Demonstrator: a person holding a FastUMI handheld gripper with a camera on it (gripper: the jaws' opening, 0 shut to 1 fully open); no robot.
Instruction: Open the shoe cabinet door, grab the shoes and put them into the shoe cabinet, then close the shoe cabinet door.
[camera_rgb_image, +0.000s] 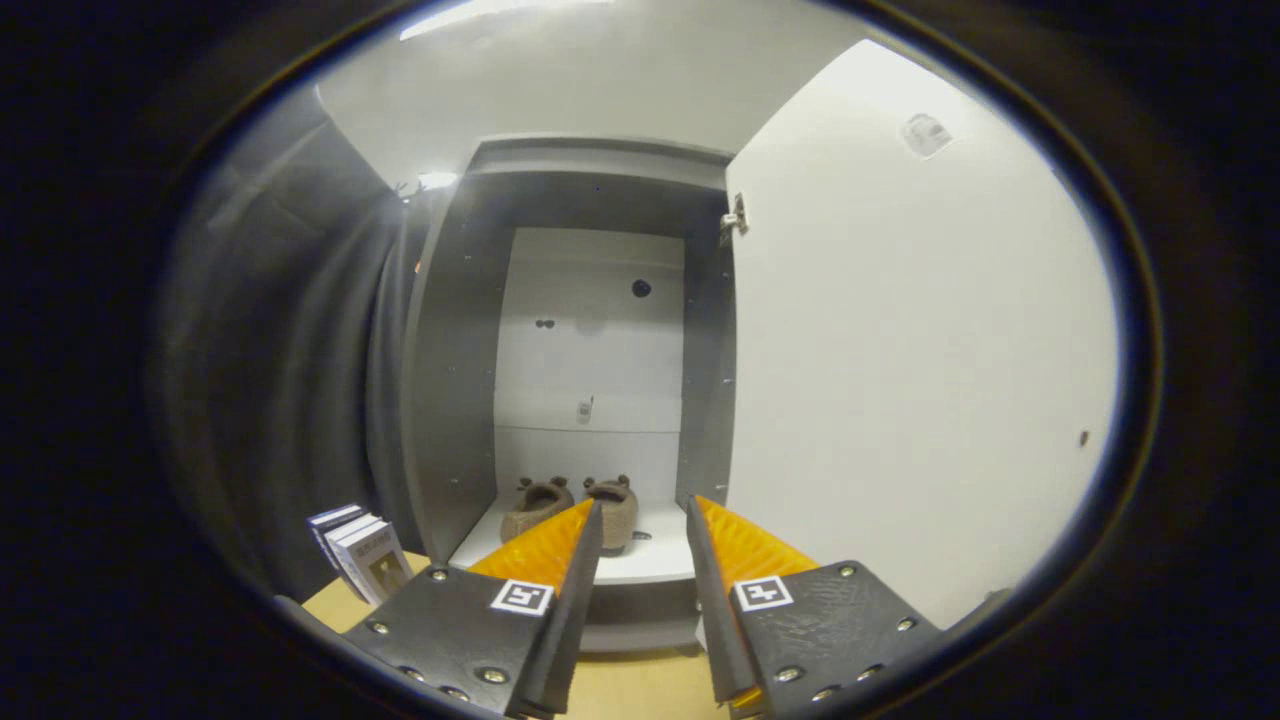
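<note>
- Gripper (642, 525) was seen released: fingers parted, nothing held between them, gap pointed at the cabinet's lower opening
- Shoe cabinet (455, 400) was seen open; door (920, 380) swung out to the right, inner face turned toward the camera, hinge (735, 218) visible at its top left corner
- Shoes (575, 510), a brown pair with small ears, were found already on the bottom shelf (655, 560), side by side, just beyond the left fingertip, partly hidden by it
- Rest of the cabinet interior was seen bare above the shoes: white back panel, a few dark holes, no other contents made out
- A stack of small boxes (360, 550) was noted on the floor left of the cabinet, near its left wall
- Judged stage: shoes placed, door closing not yet done
- Risk: door sat far right of the fingers; a wide sweep would be needed, and its free edge could be missed or only grazed, leaving it ajar
- Risk: a push near the hinge side would give poor leverage and the fingers could be pinched against the frame
- Risk: the near shoe sat close to the shelf front; if it were clipped by a finger, it could be dragged out or jam the door
- Risk: boxes on the left could be knocked over on a careless withdrawal
</note>
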